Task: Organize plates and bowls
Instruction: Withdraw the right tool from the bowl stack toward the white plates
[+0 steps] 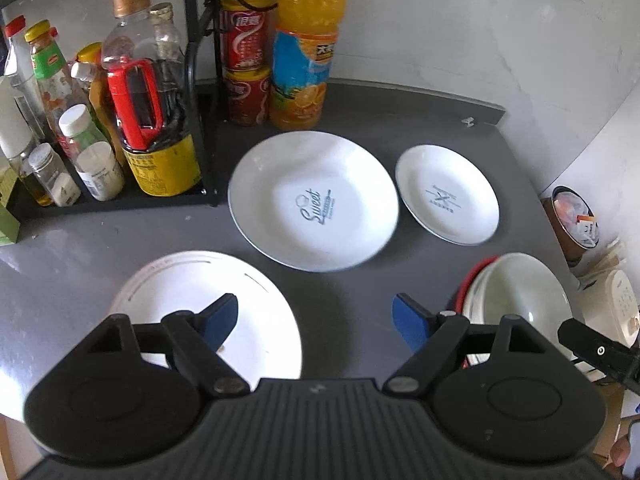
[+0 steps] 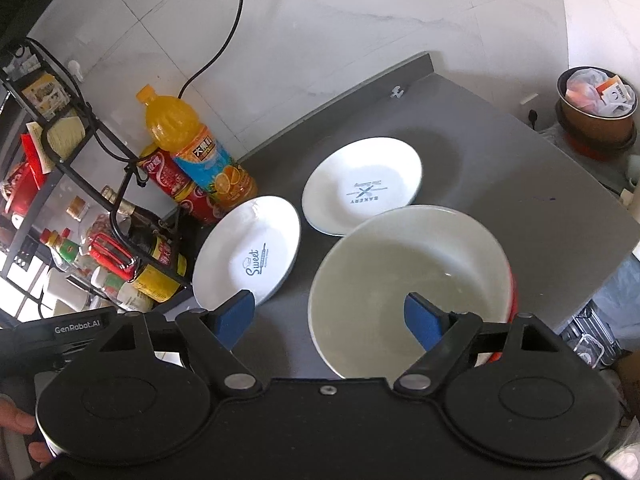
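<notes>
On the grey table (image 1: 340, 288) lie three white plates: a "Sweet" plate (image 1: 314, 200) in the middle, a smaller plate (image 1: 446, 196) to its right, and a plain plate (image 1: 180, 280) at the near left. My left gripper (image 1: 316, 308) hangs open above the table, its left finger over the plain plate. At the near right a white bowl (image 2: 380, 264) sits nested in a red bowl (image 2: 514, 292). My right gripper (image 2: 329, 306) is open above it, with the right finger over the bowl's inside and the left finger outside its rim. Neither gripper holds anything.
A black wire rack (image 1: 200, 120) crowded with bottles and jars stands at the left. Beside it are stacked red cans (image 1: 246, 60) and an orange juice bottle (image 1: 306, 48) against the wall. Off the table's right edge are a bin (image 2: 598, 108) and a rice cooker (image 1: 616, 304).
</notes>
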`<state>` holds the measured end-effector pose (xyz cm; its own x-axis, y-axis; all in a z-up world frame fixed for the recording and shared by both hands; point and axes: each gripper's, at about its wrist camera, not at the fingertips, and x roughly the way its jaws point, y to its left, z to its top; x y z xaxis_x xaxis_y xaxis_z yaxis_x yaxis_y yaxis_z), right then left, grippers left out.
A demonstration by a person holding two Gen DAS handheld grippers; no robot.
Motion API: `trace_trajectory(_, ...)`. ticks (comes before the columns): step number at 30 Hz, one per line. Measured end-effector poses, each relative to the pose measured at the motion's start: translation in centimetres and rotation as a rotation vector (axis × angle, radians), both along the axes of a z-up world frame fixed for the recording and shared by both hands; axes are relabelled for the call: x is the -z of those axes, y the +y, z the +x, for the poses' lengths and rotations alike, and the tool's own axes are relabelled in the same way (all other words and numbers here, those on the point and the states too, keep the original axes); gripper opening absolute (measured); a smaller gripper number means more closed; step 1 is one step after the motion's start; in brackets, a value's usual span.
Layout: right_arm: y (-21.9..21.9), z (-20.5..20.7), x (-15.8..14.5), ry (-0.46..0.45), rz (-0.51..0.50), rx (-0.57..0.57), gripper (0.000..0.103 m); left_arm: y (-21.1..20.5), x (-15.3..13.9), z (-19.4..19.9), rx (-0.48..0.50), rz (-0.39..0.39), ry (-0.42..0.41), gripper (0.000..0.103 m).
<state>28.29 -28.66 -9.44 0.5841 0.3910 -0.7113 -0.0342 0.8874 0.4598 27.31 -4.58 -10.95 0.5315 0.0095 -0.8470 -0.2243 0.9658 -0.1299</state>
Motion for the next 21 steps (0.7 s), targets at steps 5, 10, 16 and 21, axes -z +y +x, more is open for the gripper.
trace_trajectory(5, 1.9, 0.6, -0.4, -0.001, -0.014, 0.002, 0.081, 2.3, 0.0, 1.0, 0.020, 0.007, -0.003, 0.083)
trace_trajectory(10, 4.0, 1.5, -0.6, -0.005, -0.027, -0.013, 0.081, 4.2, 0.6, 1.9, 0.015, -0.003, 0.009, 0.083)
trace_trajectory(16, 6.7, 2.5, -0.3, 0.005, -0.048, -0.032, 0.081, 6.4, 1.2, 2.8, 0.015, 0.004, 0.016, 0.083)
trace_trajectory(21, 8.4, 3.0, -0.2, 0.015, -0.065, -0.053, 0.081, 7.7, 1.8, 3.4, 0.022, 0.019, 0.038, 0.083)
